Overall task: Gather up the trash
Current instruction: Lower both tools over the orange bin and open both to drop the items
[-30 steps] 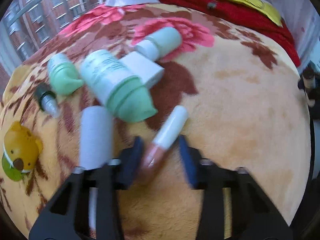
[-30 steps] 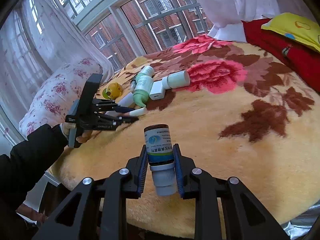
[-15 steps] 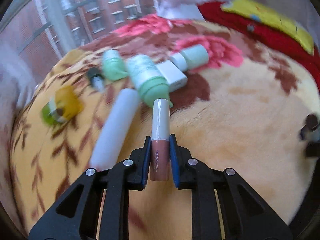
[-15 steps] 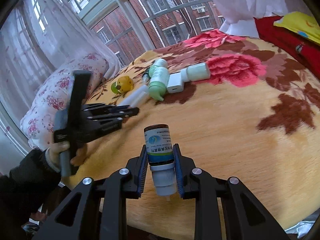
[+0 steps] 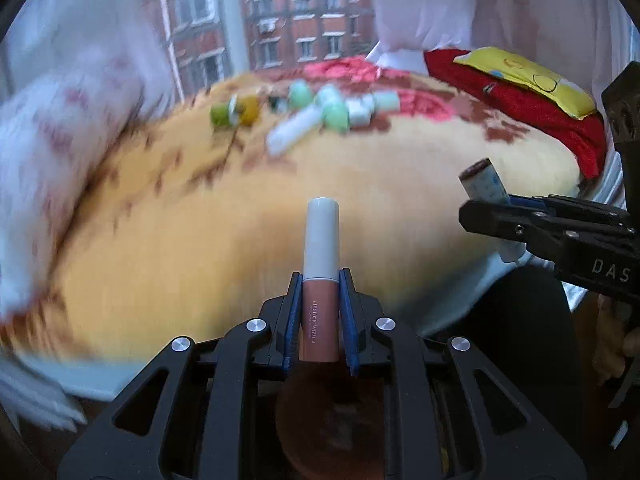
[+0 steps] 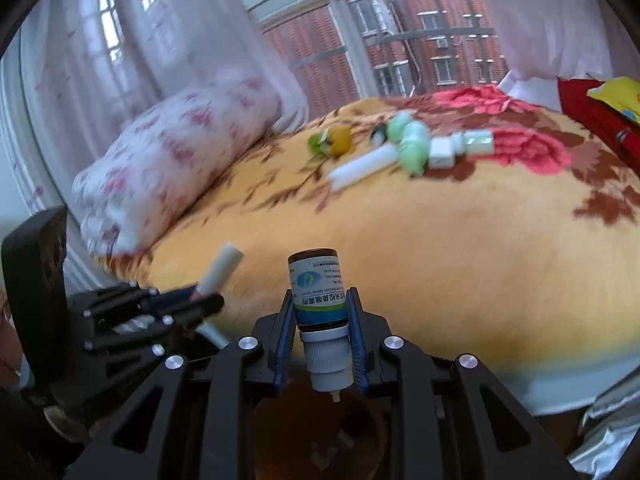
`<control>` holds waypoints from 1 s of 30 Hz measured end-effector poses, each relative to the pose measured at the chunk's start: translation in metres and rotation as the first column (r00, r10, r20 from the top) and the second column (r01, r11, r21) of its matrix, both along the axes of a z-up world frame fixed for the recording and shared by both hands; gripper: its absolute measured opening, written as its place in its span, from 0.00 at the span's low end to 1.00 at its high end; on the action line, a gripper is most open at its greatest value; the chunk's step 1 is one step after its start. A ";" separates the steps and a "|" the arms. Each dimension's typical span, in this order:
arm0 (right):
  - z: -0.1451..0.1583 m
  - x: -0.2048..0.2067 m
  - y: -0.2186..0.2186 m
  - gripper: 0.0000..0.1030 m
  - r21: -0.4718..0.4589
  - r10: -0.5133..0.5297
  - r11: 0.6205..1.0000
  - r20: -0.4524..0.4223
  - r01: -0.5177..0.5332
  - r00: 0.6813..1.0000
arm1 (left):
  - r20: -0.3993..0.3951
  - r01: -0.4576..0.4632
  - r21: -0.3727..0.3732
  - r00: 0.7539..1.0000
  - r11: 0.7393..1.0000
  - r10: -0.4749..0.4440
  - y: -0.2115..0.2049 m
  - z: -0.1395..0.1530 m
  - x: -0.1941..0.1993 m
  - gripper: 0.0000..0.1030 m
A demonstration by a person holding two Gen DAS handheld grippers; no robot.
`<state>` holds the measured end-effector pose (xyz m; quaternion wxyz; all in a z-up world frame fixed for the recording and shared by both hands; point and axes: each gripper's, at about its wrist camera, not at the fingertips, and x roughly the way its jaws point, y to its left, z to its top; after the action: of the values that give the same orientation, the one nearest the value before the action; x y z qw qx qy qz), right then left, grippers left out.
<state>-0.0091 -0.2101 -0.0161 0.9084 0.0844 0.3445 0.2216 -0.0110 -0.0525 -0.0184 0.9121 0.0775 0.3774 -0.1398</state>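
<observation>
With a lip gloss tube (image 5: pixel 320 280) pinched in the closed left gripper (image 5: pixel 319 316) and a small medicine bottle (image 6: pixel 320 300) clamped in the right gripper (image 6: pixel 322 344), a carry-off step is judged underway, and a bin, unseen, is needed next.

both wrist views look forward and downward across the same blanket (image 5: pixel 200 240), each catching the other tool.

Two hand-held grippers: the left (image 5: pixel 319 308) carries one lipstick (image 5: pixel 320 276), the right (image 6: pixel 322 332) one small medicine bottle (image 6: pixel 320 304). On the bed (image 6: pixel 440 248): one white tube (image 6: pixel 366 166), one yellow toy (image 6: pixel 338 140), one white box (image 6: pixel 440 152), several blurred green bottles, count uncertain. One flowered pillow (image 6: pixel 172 156).
</observation>
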 end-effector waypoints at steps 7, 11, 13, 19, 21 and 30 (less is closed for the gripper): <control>-0.060 -0.037 0.030 0.24 -0.052 0.011 0.998 -0.192 -0.022 0.981 | -0.197 -0.085 -0.030 0.977 0.996 0.078 0.023 -0.066 -0.011 0.17; -0.106 -0.033 0.045 0.24 -0.081 0.014 0.996 -0.356 -0.046 0.934 | -0.329 -0.116 -0.009 0.938 0.993 0.107 0.028 -0.109 -0.005 0.17; -0.124 -0.029 0.050 0.24 -0.107 -0.003 0.993 -0.411 -0.045 0.912 | -0.397 -0.113 -0.004 0.912 0.994 0.102 0.027 -0.128 0.001 0.17; -0.155 -0.017 0.055 0.24 -0.131 -0.029 0.990 -0.497 -0.042 0.867 | -0.453 -0.137 0.022 0.882 0.990 0.132 0.032 -0.146 0.011 0.17; -0.158 -0.016 0.055 0.24 -0.129 -0.027 0.991 -0.507 -0.045 0.862 | -0.465 -0.140 0.027 0.875 0.990 0.136 0.033 -0.150 0.013 0.17; -0.160 -0.018 0.054 0.24 -0.132 -0.018 0.990 -0.502 -0.055 0.865 | -0.476 -0.140 0.033 0.869 0.990 0.138 0.028 -0.154 0.009 0.17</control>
<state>-0.0272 -0.1563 -0.1756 0.7890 0.0711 0.5845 0.1757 -0.0023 -0.0247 -0.1719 0.7990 0.0123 0.5945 -0.0891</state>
